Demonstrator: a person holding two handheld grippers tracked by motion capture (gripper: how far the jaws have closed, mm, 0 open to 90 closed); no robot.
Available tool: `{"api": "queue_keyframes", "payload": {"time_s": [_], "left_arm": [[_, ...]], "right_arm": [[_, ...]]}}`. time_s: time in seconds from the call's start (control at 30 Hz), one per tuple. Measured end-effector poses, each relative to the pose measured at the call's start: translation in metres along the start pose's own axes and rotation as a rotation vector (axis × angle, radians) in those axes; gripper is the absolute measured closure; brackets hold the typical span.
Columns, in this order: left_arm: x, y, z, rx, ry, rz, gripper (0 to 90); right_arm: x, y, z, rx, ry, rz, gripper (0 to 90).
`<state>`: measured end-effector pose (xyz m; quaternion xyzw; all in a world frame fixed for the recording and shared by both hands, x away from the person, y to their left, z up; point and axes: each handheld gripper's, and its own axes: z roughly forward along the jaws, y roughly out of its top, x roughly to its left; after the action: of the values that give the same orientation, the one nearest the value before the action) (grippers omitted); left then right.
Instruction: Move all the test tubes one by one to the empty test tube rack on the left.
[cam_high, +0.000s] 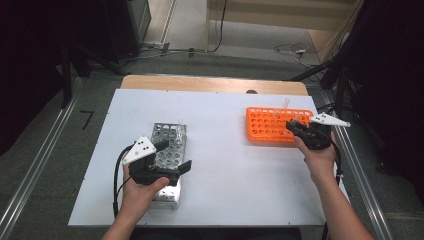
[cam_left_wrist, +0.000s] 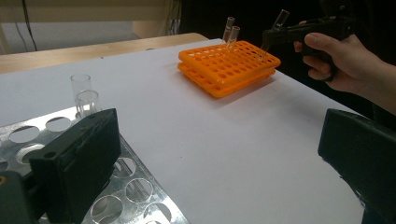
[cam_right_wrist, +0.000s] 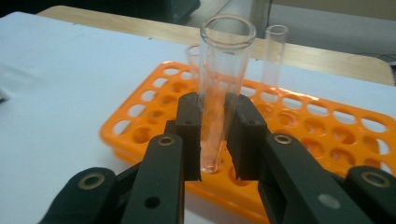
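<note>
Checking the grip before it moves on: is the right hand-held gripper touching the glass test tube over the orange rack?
Touching. In the right gripper view both jaws of the right hand-held gripper press against the test tube above the orange rack.

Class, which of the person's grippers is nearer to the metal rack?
Left. The left gripper hovers open right over the metal rack; the right gripper is far across the table, at the orange rack, gripping a glass tube.

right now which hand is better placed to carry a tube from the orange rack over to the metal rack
Right, probably. The right gripper is already shut on a test tube above the orange rack. The left gripper is open over the metal rack, holding nothing.
</note>
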<state>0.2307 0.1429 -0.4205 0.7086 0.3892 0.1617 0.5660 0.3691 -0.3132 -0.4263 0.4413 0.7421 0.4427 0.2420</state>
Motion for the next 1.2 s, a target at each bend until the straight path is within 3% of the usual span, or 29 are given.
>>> {"api": "queue_keyframes", "payload": {"time_s": [0.5,1.2], "left_arm": [[-0.009,0.0,0.007,0.01,-0.023,0.015,0.0],[-0.031,0.006,0.02,0.012,-0.087,0.049,0.2]], "right_arm": [[0.053,-0.017,-0.021,0.01,0.155,-0.043,73.9],[0.145,-0.019,-0.026,0.048,0.381,-0.217,73.9]]}}
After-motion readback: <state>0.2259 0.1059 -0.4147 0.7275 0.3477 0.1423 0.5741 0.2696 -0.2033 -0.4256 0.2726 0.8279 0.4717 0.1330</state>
